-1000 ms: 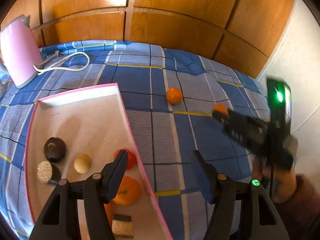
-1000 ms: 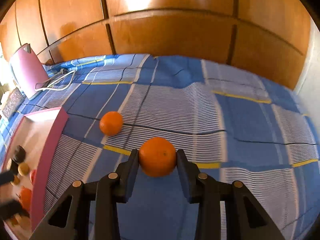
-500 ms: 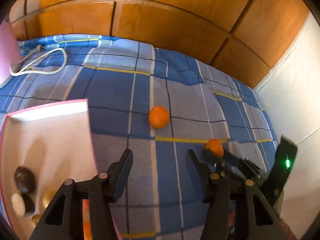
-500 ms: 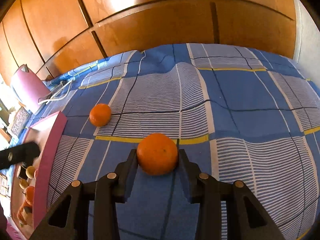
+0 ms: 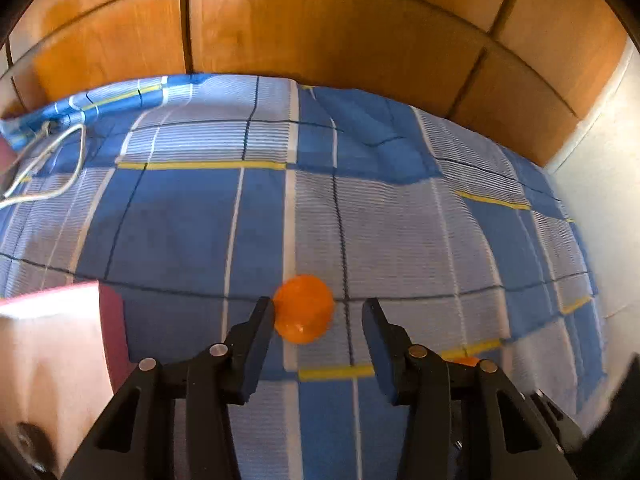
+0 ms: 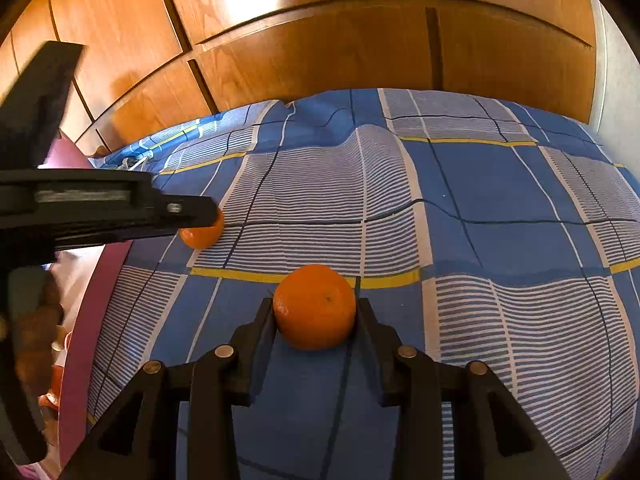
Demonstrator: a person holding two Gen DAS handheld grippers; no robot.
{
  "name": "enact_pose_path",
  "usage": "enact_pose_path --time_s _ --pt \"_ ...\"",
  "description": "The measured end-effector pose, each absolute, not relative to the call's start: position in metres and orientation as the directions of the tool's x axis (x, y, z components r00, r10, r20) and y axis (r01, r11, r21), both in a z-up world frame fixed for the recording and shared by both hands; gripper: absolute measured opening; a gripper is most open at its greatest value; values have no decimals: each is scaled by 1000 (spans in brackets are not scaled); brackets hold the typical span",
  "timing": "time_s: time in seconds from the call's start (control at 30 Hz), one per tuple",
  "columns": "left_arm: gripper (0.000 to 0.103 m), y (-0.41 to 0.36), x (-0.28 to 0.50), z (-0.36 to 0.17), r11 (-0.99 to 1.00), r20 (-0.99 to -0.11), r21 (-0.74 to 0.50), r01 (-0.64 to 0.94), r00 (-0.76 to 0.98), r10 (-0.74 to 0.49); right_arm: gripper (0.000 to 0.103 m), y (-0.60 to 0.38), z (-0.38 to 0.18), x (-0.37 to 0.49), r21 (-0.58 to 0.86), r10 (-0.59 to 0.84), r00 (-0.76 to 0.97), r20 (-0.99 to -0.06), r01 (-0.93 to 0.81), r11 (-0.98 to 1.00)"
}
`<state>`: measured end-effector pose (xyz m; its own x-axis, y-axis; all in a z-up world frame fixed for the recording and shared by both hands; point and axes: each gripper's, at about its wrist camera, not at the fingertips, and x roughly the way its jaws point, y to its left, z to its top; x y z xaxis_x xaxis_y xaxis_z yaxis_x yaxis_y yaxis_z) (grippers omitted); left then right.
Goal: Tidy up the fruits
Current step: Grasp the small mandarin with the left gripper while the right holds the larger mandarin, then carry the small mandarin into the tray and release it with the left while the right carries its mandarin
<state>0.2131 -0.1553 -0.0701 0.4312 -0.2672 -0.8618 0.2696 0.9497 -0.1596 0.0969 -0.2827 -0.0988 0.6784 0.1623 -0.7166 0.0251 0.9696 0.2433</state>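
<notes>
An orange [image 5: 304, 309] lies on the blue checked bedspread, between the spread fingers of my left gripper [image 5: 318, 322]; it touches the left finger and a gap stays on the right. The same orange [image 6: 202, 234] shows in the right wrist view, partly behind the left gripper's finger [image 6: 188, 208]. My right gripper [image 6: 315, 312] is shut on a second orange [image 6: 315, 306], held just above the bedspread. A sliver of that orange [image 5: 460, 361] shows behind my left gripper. The pink-rimmed tray [image 5: 114, 320] stands at the left, with fruit in it [image 6: 52, 398].
A white cable [image 5: 44, 172] lies at the far left of the bed. Wooden wardrobe panels [image 5: 320, 40] rise behind the bed. A white wall [image 5: 600, 200] bounds the right side. The bedspread [image 6: 500, 200] has folds and ridges.
My left gripper has moved from over the tray rightward and forward to the loose orange, which now sits between its fingers. My right gripper keeps its orange, nearly still.
</notes>
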Motion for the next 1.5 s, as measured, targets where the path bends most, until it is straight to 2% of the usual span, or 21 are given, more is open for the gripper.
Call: enact_pose_path --time_s 0.03,0.07,0.13,0.2,0.43,0.57,0.8,1.07,1.5 --pt "38 -155 217 -74 951 -867 -166 260 422 -266 40 -283 -99 97 247 165 679 -715 25 969" --pt "38 -153 220 -79 954 -875 -174 245 405 -264 40 -283 -99 97 250 167 679 -715 25 968" --pt "37 -151 224 -89 952 -885 -207 228 372 -281 40 -285 -99 97 260 175 680 -712 24 965" --pt "37 -154 220 -88 953 -877 -168 253 404 -262 40 -286 -99 96 271 183 681 -709 23 962" --pt "36 -147 211 -88 951 -866 -171 257 421 -270 40 -284 -99 96 257 172 681 -712 24 966" --pt "36 -152 204 -94 946 -862 -122 299 441 -250 40 -282 -99 97 239 160 678 -717 24 971" --pt "35 -156 196 -89 961 -870 -73 268 454 -193 40 -280 -99 97 223 149 678 -720 23 975" --pt "35 -135 165 -69 957 -855 -165 238 449 -259 40 -278 -100 98 199 132 676 -725 23 980" --pt "35 -103 107 -28 960 -810 -177 218 522 -268 39 -274 -100 99 161 105 674 -731 20 987"
